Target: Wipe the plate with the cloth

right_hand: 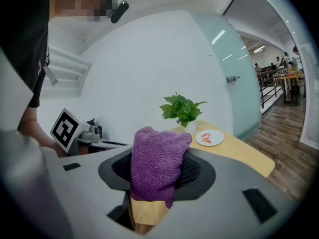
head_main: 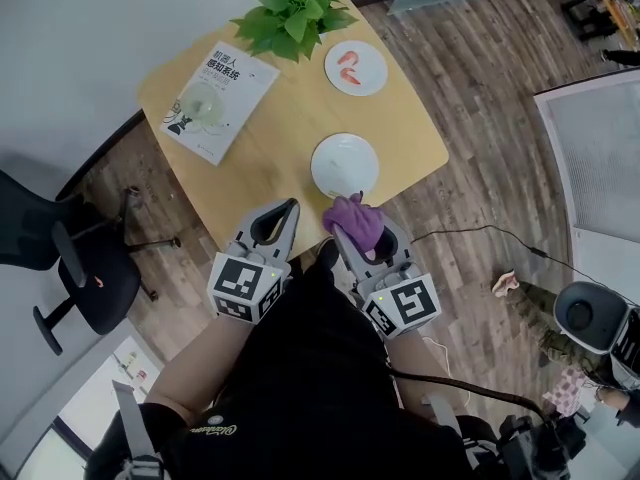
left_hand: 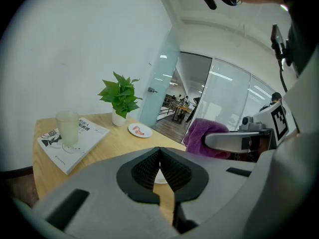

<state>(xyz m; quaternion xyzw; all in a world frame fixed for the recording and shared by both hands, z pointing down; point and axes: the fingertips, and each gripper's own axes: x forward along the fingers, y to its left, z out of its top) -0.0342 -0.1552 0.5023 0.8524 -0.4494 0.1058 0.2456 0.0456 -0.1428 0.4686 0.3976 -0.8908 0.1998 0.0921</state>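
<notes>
An empty white plate (head_main: 344,165) lies near the front edge of the wooden table (head_main: 270,158). Just in front of it my right gripper (head_main: 352,213) is shut on a purple cloth (head_main: 356,222), held off the table edge and apart from the plate. In the right gripper view the cloth (right_hand: 157,166) fills the space between the jaws and hides the white plate. My left gripper (head_main: 292,205) hovers at the table edge, left of the plate, with its jaws shut and nothing in them. In the left gripper view a sliver of the plate (left_hand: 160,177) shows behind the closed tips.
At the table's far side stand a potted plant (head_main: 298,8) and a small plate with red food (head_main: 355,67). On the left lies a book (head_main: 220,98) with a glass (head_main: 203,108) on it. A black office chair (head_main: 80,258) stands left of the table, and a cable (head_main: 470,233) runs over the floor.
</notes>
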